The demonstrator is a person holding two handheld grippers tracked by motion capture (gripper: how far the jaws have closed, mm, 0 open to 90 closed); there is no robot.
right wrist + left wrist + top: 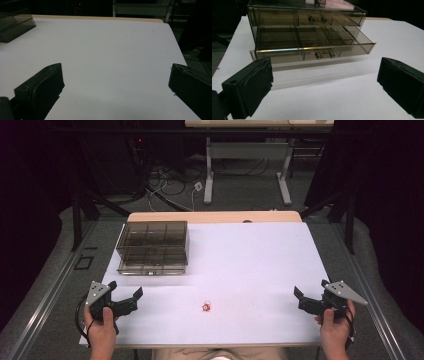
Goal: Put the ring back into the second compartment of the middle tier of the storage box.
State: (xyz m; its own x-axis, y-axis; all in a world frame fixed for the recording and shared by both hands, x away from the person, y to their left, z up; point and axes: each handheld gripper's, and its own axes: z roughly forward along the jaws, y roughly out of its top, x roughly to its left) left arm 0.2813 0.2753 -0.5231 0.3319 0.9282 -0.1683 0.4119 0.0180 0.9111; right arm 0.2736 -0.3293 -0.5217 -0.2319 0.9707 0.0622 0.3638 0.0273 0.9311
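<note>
While both grippers rest w/ jaws wide, nothing btwn, left gripper (125,295) faces drawer box (307,32), small red item (207,306) mid-table.

The room is dim, and the white table (250,265) is the one bright surface in the high view; the floor and both side edges fall into near black. That picture is soft and slightly grainy, so the small red object (206,306) reads as little more than a blob. Light seems to come from above: the tinted drawer box (307,35) throws a faint shadow on the table in front of it in the left gripper view, and a bright glint runs along its lower drawer's front rim. In both gripper views the near black pads are blurred and underexposed.
</note>
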